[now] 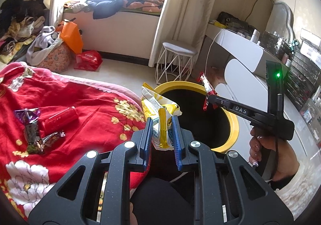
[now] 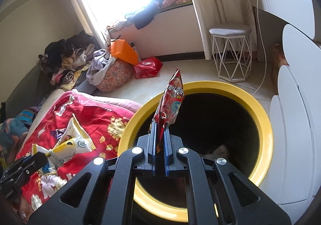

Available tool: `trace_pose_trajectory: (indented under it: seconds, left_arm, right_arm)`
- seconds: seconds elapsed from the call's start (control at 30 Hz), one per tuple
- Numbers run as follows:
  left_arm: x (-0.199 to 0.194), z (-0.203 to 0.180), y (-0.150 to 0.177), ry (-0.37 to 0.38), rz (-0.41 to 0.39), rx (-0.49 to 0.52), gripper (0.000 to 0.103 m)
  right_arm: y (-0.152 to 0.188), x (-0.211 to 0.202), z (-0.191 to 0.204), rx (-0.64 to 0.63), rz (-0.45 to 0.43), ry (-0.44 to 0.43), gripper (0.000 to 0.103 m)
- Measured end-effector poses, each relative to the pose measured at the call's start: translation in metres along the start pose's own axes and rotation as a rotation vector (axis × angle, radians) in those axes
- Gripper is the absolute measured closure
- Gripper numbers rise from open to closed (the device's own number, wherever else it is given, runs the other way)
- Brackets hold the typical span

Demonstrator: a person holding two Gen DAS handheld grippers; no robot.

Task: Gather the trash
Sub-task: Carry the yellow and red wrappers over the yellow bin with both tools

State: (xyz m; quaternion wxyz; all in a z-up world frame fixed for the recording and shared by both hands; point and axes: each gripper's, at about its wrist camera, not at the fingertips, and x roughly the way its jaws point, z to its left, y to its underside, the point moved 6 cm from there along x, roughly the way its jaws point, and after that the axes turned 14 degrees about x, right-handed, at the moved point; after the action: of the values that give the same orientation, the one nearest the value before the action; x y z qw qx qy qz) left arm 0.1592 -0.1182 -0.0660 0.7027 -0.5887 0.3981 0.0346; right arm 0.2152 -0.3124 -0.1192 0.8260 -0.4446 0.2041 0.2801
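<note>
The bin (image 2: 262,116) had a bright yellow rim and a black inside. The left claw (image 1: 162,130), black with blue pads (image 1: 176,136), held a white and yellow wrapper (image 1: 158,112). The right claw (image 2: 159,140), also black with blue pads (image 2: 167,150), held a red wrapper (image 2: 172,100) with white and pale blue print. The blanket (image 1: 66,96) was red with yellow and white flowers. On it lay a red packet (image 1: 60,121), a purple wrapper (image 1: 27,114) and a dark brown wrapper (image 1: 42,140). The stool (image 2: 230,52) was white wire with a grey seat. On the floor were an orange bag (image 1: 72,37) and a red bag (image 1: 88,60). The curtains (image 1: 180,14) were cream.
</note>
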Motion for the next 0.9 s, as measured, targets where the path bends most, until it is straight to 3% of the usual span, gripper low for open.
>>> trace_pose_trajectory:
  seconds: [0.9]
  left_arm:
    - [0.072, -0.043, -0.002, 0.084, 0.087, 0.062, 0.088]
  right_arm:
    - [-0.010, 0.006, -0.054, 0.120, 0.033, 0.039, 0.094]
